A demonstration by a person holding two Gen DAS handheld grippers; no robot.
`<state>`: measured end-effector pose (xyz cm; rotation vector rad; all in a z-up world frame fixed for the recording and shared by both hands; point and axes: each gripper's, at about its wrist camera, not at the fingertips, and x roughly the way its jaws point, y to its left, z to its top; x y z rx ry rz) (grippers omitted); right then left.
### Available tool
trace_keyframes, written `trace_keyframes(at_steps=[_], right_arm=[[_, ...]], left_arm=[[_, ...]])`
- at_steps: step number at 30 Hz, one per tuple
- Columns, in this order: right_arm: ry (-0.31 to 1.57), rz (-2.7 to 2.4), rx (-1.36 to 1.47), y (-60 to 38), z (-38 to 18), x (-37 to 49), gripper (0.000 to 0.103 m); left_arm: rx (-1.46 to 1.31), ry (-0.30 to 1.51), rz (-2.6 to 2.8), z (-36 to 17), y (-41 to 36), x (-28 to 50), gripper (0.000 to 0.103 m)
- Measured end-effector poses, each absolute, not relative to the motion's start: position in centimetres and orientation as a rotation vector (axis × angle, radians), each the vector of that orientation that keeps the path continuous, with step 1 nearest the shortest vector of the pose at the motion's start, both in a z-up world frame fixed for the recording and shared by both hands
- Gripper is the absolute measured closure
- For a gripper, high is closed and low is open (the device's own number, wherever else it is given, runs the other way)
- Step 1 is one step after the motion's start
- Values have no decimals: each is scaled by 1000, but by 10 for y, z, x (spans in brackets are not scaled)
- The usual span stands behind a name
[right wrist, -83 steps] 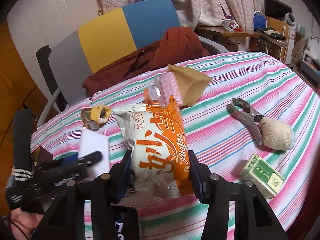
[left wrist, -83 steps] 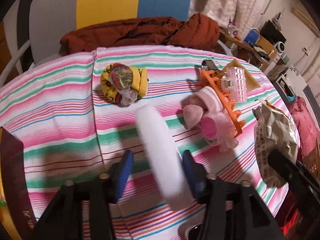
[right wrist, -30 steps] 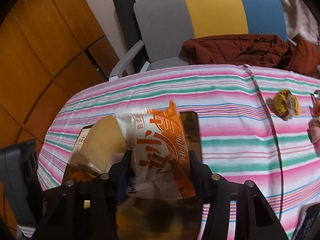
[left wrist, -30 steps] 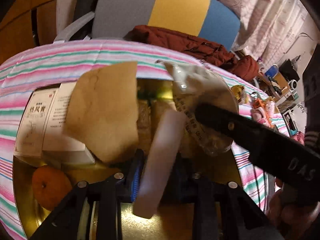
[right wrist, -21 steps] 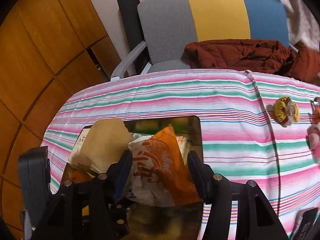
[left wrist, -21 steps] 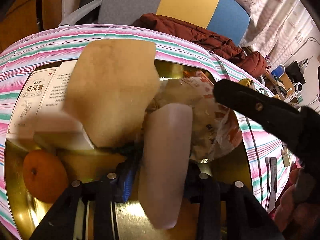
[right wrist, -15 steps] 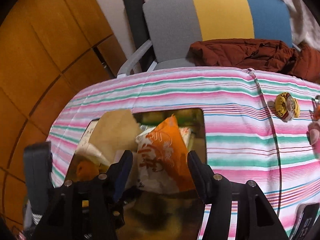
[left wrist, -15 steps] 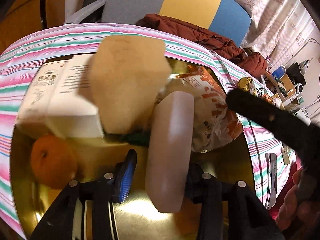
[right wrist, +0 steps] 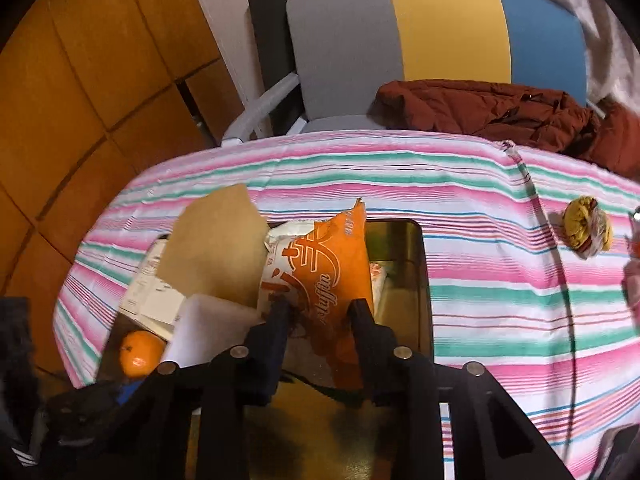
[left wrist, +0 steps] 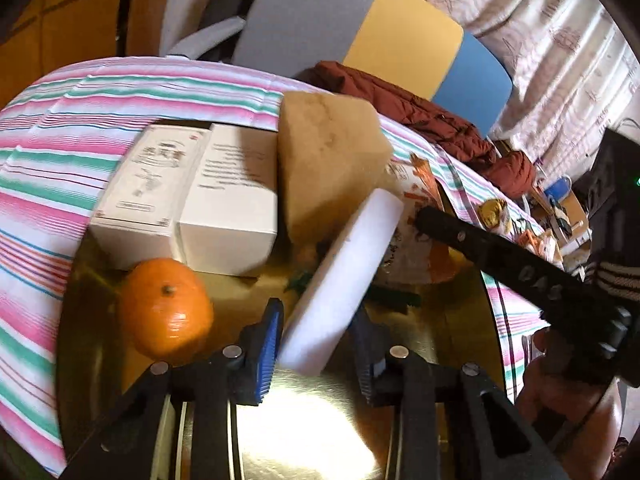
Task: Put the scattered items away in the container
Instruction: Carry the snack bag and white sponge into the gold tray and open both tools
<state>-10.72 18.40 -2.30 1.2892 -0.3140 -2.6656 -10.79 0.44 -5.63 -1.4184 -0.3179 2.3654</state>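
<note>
A gold tin [left wrist: 320, 420] holds two white boxes [left wrist: 188, 192], an orange [left wrist: 166, 310], a tan sponge [left wrist: 328, 160] and an orange-and-white snack bag [left wrist: 412, 240]. My left gripper [left wrist: 316, 344] hangs low over the tin, its jaws closing, blue pads pressed on the lower end of a white foam block [left wrist: 348, 264] that leans right against the sponge. From the right wrist, my right gripper [right wrist: 320, 320] is closing too, pinching the snack bag [right wrist: 328, 264], which stands in the tin [right wrist: 420, 280] beside the sponge [right wrist: 216, 248], the white foam block [right wrist: 208, 328] and the orange [right wrist: 140, 354].
The tin sits on a striped cloth [right wrist: 480, 280]. A yellow bundle [right wrist: 588, 226] lies on the cloth to the right. Behind the table are a grey, yellow and blue chair [right wrist: 440, 28] with a brown jacket [right wrist: 500, 108], and wood panelling on the left.
Both grippers carried their items from the cloth to the tin. The snack bag sank into the tin and the right jaws narrowed on it. The white block tilted right against the sponge.
</note>
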Motion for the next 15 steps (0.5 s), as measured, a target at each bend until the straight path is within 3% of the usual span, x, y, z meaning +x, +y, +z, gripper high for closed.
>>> trace_keyframes(at_steps=[10, 15], right_arm=[[-411, -2714, 1156, 198, 6, -75, 63], [-434, -2717, 1130, 201, 11, -64, 60]], left_arm=[[-1421, -296, 2494, -44, 1, -107, 63], [-1461, -513, 2478, -50, -33, -104, 64]])
